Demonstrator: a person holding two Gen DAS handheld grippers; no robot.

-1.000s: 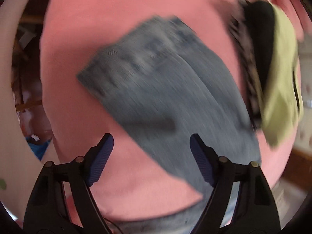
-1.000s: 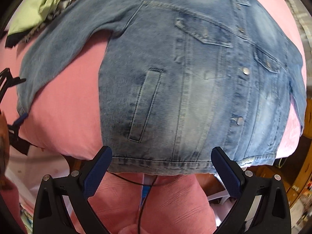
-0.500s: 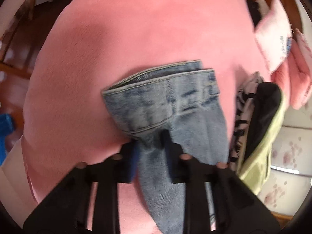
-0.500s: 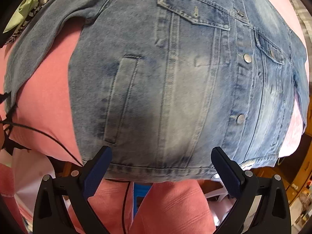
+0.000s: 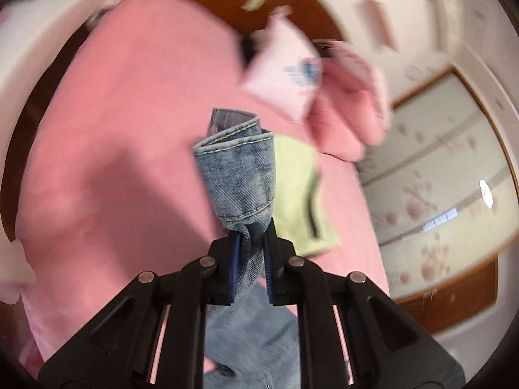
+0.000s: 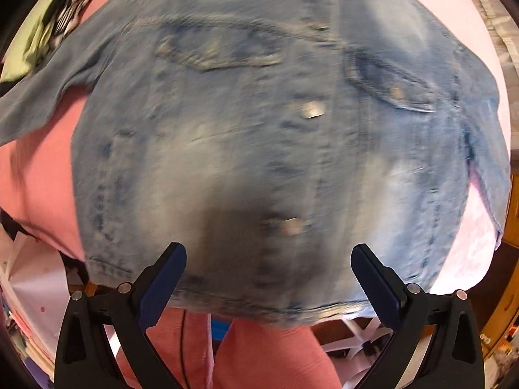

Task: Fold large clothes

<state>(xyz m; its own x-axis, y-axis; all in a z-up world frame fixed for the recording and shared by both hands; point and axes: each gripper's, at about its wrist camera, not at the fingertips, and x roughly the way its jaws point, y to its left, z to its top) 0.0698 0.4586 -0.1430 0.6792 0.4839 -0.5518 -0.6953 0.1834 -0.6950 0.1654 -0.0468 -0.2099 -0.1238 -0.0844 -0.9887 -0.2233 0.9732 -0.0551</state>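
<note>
- Our left hand-held gripper (image 5: 249, 253), jaws just closed, pinches the denim jacket's (image 6: 275, 129) sleeve cuff (image 5: 236, 175), frame centre.
- Our right hand-held gripper (image 6: 269, 278) hangs agape over the jacket's hem on the pink bed (image 5: 129, 113).

jacket (image 6: 259, 129) faded blue denim; bedspread (image 5: 129, 129) pink; garment (image 5: 298, 194) pale yellow-green

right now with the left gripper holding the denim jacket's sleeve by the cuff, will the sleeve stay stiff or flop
Likely floppy: the sleeve bunches and curls where the left gripper pinches it. The thick, stitched cuff may hold some shape. The denim jacket looks heavy, so its body will probably drag on the pink bedcover.
</note>
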